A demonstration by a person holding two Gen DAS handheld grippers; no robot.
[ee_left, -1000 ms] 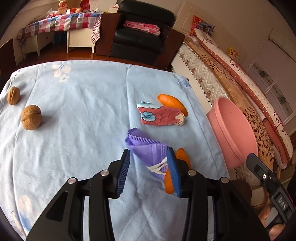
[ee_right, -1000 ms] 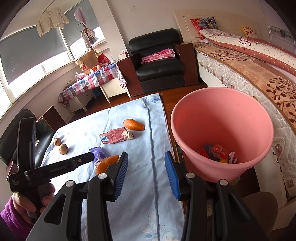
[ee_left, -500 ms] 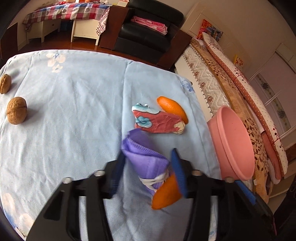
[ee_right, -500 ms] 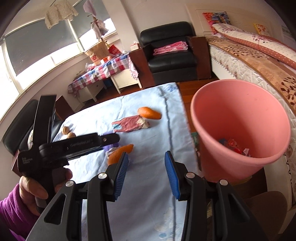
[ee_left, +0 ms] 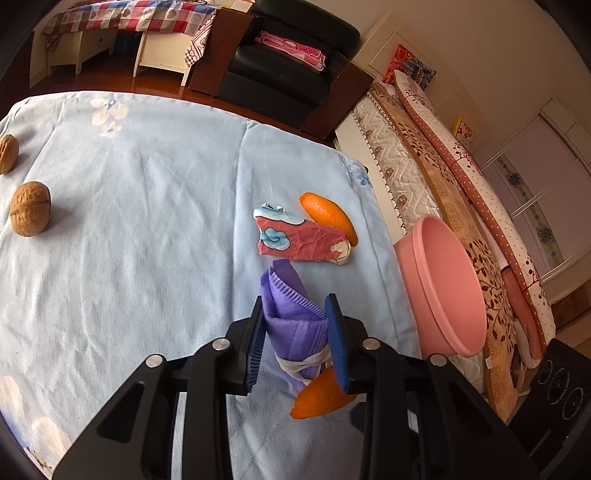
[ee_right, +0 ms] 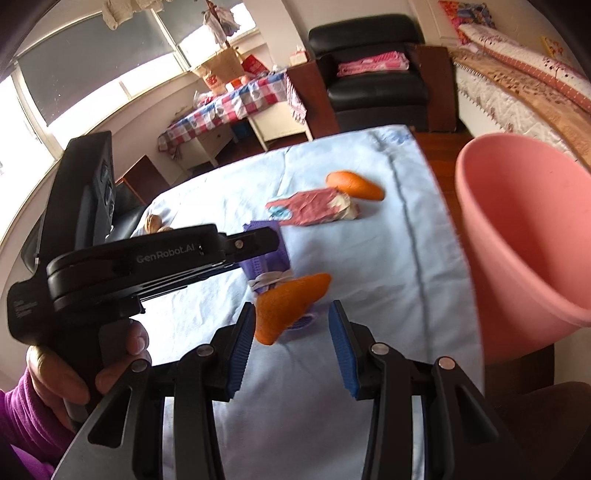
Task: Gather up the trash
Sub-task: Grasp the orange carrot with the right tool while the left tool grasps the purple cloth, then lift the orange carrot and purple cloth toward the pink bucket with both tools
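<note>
My left gripper (ee_left: 295, 343) is shut on a crumpled purple face mask (ee_left: 291, 314) and holds it above the blue tablecloth (ee_left: 129, 240). An orange peel (ee_left: 317, 398) hangs with the mask below the right finger. In the right wrist view the mask (ee_right: 267, 262) and peel (ee_right: 288, 302) hang from the left gripper's fingers (ee_right: 255, 240). My right gripper (ee_right: 291, 347) is open and empty, just in front of the peel. A red crumpled wrapper (ee_left: 299, 240) and a second orange peel (ee_left: 327, 216) lie on the cloth. The pink bin (ee_left: 443, 288) stands off the table's right edge.
Two walnuts (ee_left: 29, 212) lie at the cloth's left side. A bed (ee_left: 461, 177) runs behind the bin. A black armchair (ee_left: 295, 55) and a table with a checked cloth (ee_left: 129, 18) stand beyond the table's far edge.
My left gripper has closed on the purple mask and lifted it off the cloth, the orange peel coming up with it. My right gripper has swung left, so the bin sits further right.
</note>
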